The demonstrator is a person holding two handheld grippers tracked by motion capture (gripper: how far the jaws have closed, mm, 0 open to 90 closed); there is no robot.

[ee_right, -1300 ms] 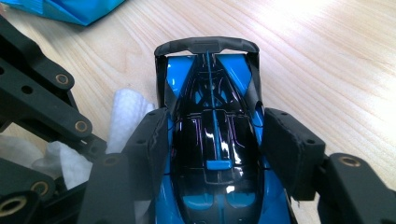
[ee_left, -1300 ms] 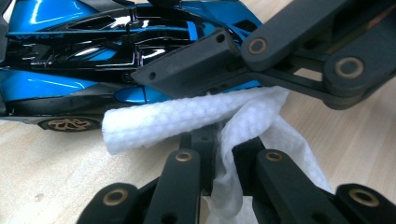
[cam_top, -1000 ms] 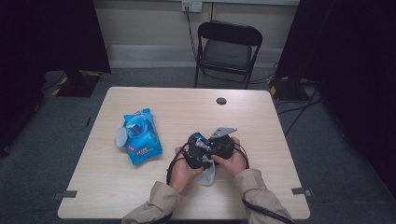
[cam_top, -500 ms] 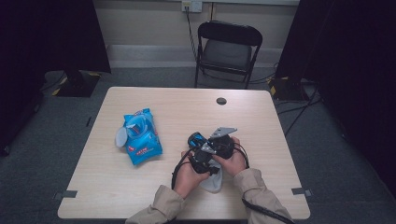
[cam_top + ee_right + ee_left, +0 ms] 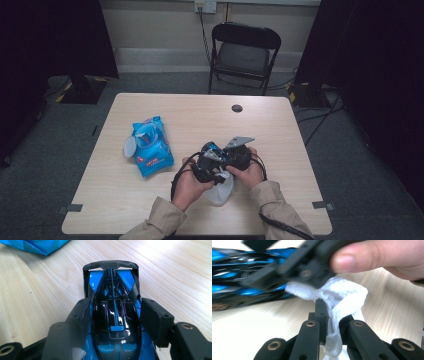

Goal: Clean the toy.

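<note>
A blue and black toy car [image 5: 115,315] sits between the pads of my right gripper [image 5: 113,312], which is shut on its sides just above the table. The car's rear wing points away from the camera. My left gripper [image 5: 329,315] is shut on a crumpled white wipe [image 5: 344,297], and the wipe touches the right gripper's jaw beside the car [image 5: 239,277]. In the high view both hands meet at the table's front middle, left gripper [image 5: 205,172] beside right gripper [image 5: 236,157], with the wipe [image 5: 220,192] hanging below them.
A blue wipes pack [image 5: 152,147] with its white lid flipped open lies left of the hands; its corner [image 5: 37,245] shows at the top left of the right gripper view. A round black grommet [image 5: 237,108] marks the wooden table [image 5: 280,130]. A folding chair [image 5: 245,50] stands behind.
My left hand has shifted a little with the wipe, down toward the front edge and back up against the car. The right hand and the car have stayed put.
</note>
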